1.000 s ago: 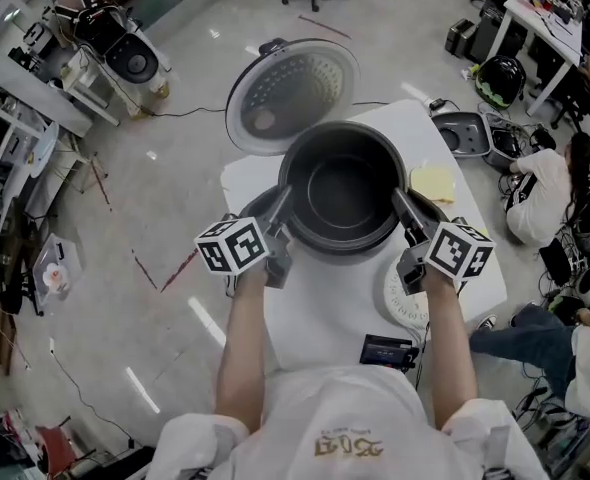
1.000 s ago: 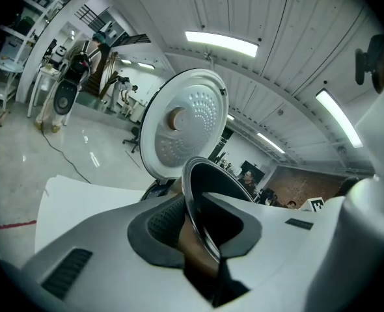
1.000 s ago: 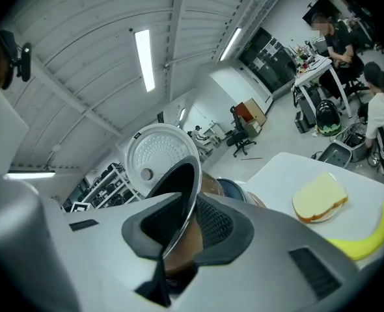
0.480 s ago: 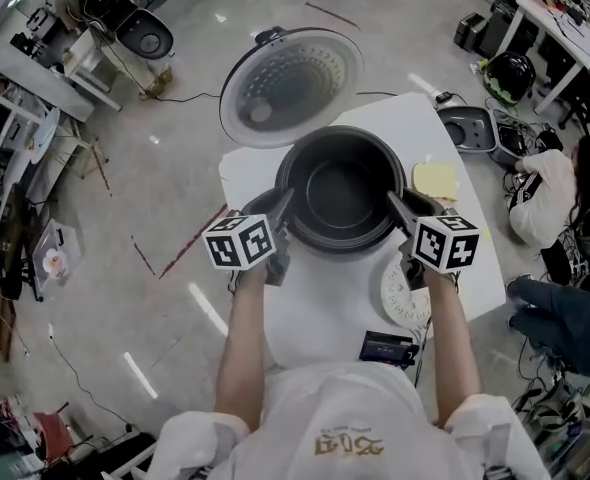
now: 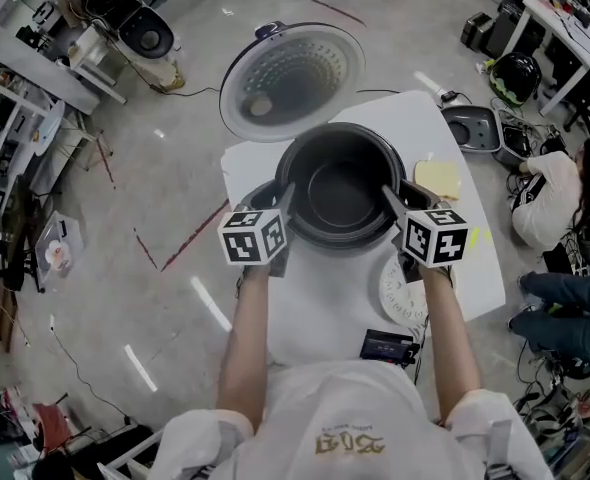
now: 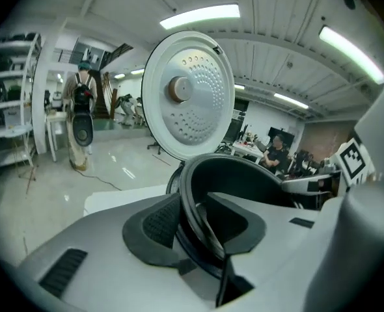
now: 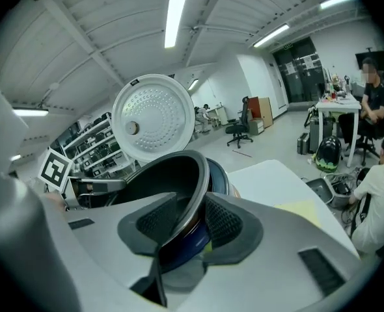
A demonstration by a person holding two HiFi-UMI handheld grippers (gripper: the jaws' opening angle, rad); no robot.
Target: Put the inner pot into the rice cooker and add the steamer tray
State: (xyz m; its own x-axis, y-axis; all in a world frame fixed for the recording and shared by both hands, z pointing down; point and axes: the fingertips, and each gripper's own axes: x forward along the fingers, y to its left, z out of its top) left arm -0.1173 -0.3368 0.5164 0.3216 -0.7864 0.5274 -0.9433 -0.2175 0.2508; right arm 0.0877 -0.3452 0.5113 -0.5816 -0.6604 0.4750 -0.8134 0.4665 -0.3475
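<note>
The dark inner pot (image 5: 340,188) sits down in the rice cooker (image 5: 258,200), whose round lid (image 5: 293,80) stands open behind it. My left gripper (image 5: 283,208) straddles the pot's left rim (image 6: 193,203). Its jaws are opening, and the thin rim stands between the pads with gaps beside it. On the pot's right rim (image 7: 195,187), my right gripper (image 5: 393,203) is opening the same way, pads off the metal. A white perforated steamer tray (image 5: 403,290) lies flat on the table by my right wrist.
The cooker stands on a white table (image 5: 475,268), along with a yellow cloth (image 5: 435,178) at the right and a small black device (image 5: 388,348) near the front edge. People sit at desks to the far right. Another cooker lies on the floor (image 5: 470,128).
Both grippers sank with the pot, which now sits lower in the cooker. Both wrists rolled, and the marker cubes moved closer together.
</note>
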